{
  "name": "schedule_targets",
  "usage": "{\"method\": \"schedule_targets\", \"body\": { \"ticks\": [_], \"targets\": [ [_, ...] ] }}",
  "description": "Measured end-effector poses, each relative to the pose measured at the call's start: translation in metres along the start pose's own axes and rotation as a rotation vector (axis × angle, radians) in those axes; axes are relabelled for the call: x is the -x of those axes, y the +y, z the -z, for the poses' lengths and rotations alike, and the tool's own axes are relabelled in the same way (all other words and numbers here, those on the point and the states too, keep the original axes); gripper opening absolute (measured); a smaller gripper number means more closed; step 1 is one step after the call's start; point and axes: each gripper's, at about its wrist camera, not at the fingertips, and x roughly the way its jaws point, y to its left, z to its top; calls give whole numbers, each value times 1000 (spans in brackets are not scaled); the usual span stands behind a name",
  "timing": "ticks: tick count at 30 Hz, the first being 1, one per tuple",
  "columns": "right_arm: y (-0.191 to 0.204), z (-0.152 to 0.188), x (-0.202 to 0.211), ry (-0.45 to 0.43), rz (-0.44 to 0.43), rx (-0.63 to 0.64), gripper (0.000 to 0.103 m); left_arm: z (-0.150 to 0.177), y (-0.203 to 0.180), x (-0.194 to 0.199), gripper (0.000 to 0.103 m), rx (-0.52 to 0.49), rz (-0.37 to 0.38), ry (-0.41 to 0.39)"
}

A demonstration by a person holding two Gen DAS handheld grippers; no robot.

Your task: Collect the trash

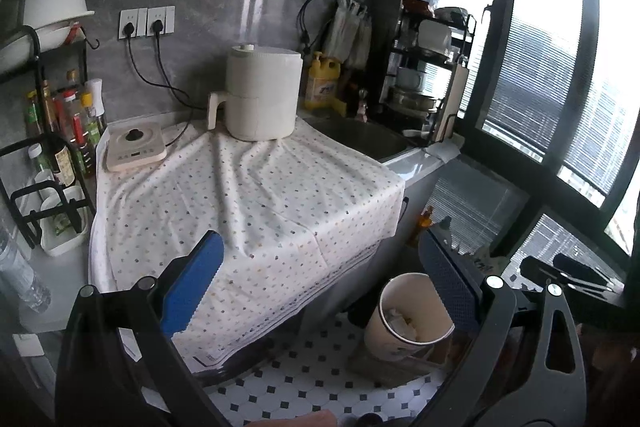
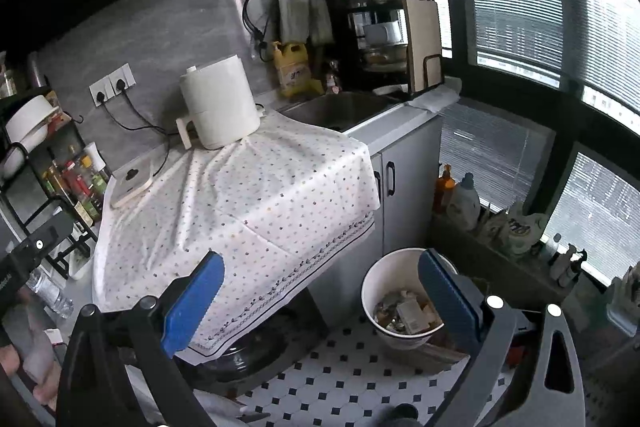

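Note:
A white trash bin (image 1: 380, 335) stands on the tiled floor beside the counter, with crumpled paper and wrappers (image 2: 404, 311) inside it. My left gripper (image 1: 320, 283) is open with nothing between its blue pads (image 1: 192, 287); it hangs over the front edge of the dotted tablecloth (image 1: 248, 195), and the bin is just inside its right finger. My right gripper (image 2: 320, 301) is also open and holds nothing. Its right pad (image 2: 448, 299) overlaps the bin (image 2: 384, 271) in the right wrist view. No loose trash shows on the cloth. The right gripper (image 1: 568, 275) appears at the left wrist view's right edge.
On the cloth stand a white air fryer (image 1: 262, 95) and a flat cooker (image 1: 136, 147). A sink (image 1: 360, 139) and a dish rack (image 1: 432, 67) lie to the right, a bottle rack (image 1: 68, 123) to the left. Bottles (image 2: 460, 199) line the window sill.

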Motion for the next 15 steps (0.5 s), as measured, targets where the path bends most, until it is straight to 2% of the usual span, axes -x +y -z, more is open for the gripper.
{"method": "schedule_targets", "body": {
  "ticks": [15],
  "targets": [
    [-3,0,8,-27,4,14,95,1,-4,6,97,3,-29,-26]
  ]
}}
